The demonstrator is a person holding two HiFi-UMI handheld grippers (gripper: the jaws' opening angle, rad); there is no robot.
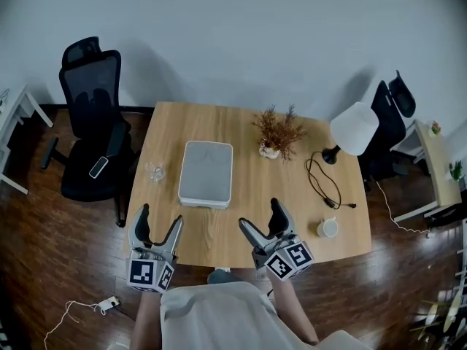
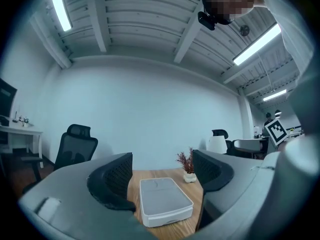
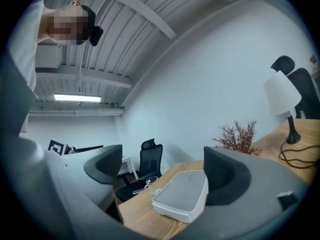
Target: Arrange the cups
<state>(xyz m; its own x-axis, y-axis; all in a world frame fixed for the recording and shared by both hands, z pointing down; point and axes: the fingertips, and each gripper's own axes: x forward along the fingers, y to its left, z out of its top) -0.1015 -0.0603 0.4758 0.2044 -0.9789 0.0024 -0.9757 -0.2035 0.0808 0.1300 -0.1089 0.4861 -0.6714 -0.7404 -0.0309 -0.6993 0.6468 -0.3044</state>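
Near side of box [image 1: 206, 172]: left gripper [image 1: 160, 217], right gripper [image 1: 260, 216] agape, empty; glass [image 1: 155, 171] left of box, mug [image 1: 327, 227] right.

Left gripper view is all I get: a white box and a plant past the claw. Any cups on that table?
Observer: Yes, head view shows a clear glass cup left of the white box.
Operator: Only that one?
Observer: No, a white mug stands near the table's right front corner.
Operator: Is the right claw holding anything?
Observer: No, the right claw is open and empty.
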